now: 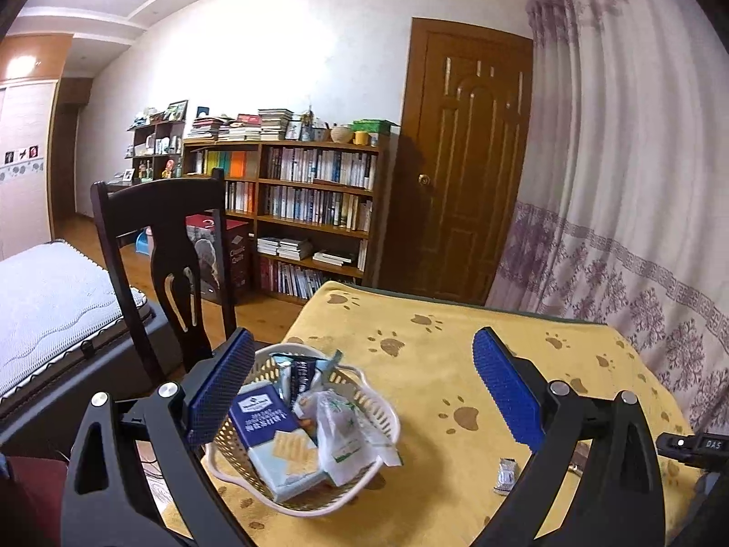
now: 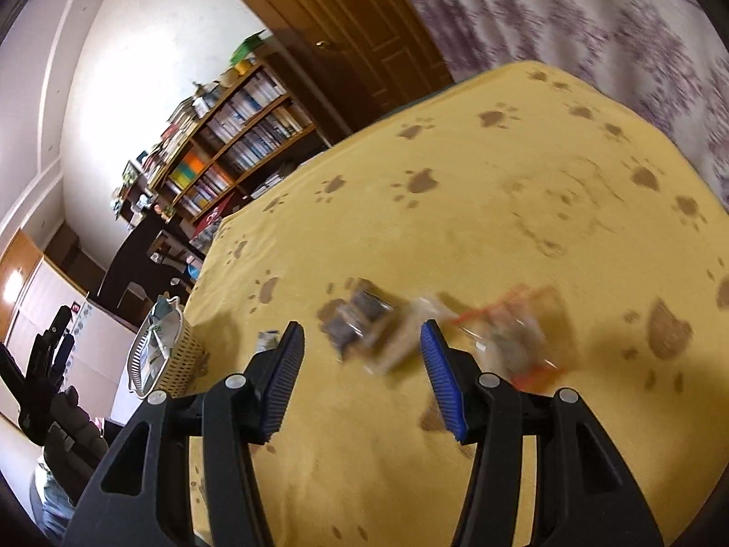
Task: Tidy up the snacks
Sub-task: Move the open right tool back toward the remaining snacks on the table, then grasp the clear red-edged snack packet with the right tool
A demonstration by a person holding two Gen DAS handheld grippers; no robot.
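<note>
Several snack packs fill the white slotted basket [image 1: 364,415] at the lower centre of the left wrist view: a blue-and-white cracker box [image 1: 278,446] lying across it, a pale translucent packet [image 1: 341,428] leaning over the right rim, and a dark pouch [image 1: 300,376] standing behind them. The basket sits on the yellow paw-print cloth of the worktop [image 1: 455,355], near its left edge. A small silver wrapped piece [image 1: 505,476] lies alone on the cloth at lower right, well apart from the basket.

The left claw [image 1: 362,394] hangs above the basket with its blue pads spread wide — nothing between them.

In the right wrist view the picture is blurred by motion. The right claw [image 2: 362,380] is also spread wide and empty, pointing at a dark wrapped snack [image 2: 360,319] in the middle of the frame. Just right of it lies a clear bag with red trim [image 2: 515,332]; what is inside cannot be made out. The basket shows again at the far left edge of the cloth.

Beyond the worktop stand a dark wooden chair [image 1: 159,237] at left, a bookshelf [image 1: 314,200] in the centre, a brown door [image 1: 469,159] and a purple-patterned curtain [image 1: 628,182] at right.
</note>
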